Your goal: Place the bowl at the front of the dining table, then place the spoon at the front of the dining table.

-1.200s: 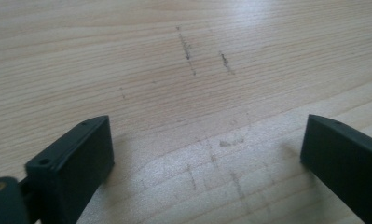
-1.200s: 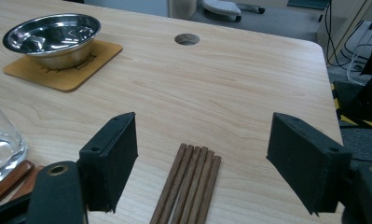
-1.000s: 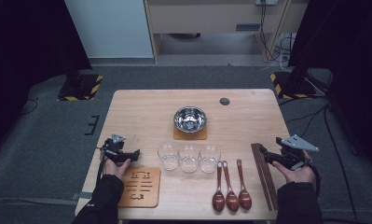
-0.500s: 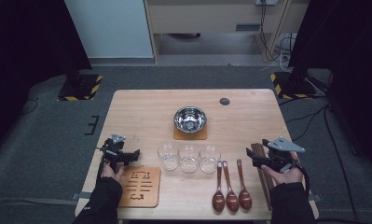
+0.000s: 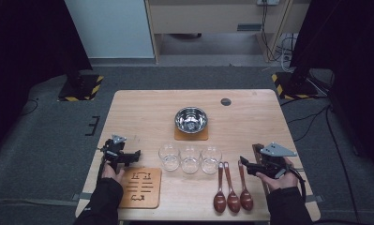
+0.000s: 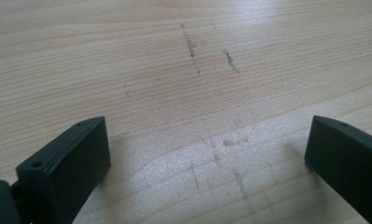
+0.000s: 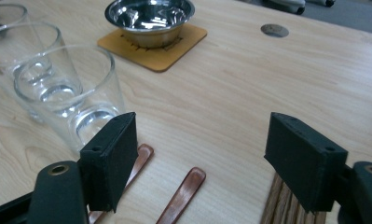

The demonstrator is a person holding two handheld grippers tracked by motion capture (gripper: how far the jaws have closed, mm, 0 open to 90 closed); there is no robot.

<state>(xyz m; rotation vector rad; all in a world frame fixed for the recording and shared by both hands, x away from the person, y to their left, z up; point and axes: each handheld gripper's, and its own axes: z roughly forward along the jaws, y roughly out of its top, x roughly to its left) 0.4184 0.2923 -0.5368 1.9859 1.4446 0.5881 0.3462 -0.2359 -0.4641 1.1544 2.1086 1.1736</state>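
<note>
Near the desk's (image 5: 142, 101) right front corner, the right tool (image 5: 248, 168) is held with jaws apart and nothing between them, aimed at the three reddish-brown wooden spoons (image 5: 232, 187). These lie just to its left, side by side, long axes running front to back, bowls toward the person. The rightmost spoon (image 5: 244, 187) is judged the likely target. The left tool (image 5: 130, 157), also open and empty, lies well apart.

Three clear glasses (image 5: 190, 158), three wooden spoons (image 5: 232, 185), one steel bowl (image 5: 191, 119) on one coaster (image 5: 191, 135), one carved wooden board (image 5: 141, 188).
</note>
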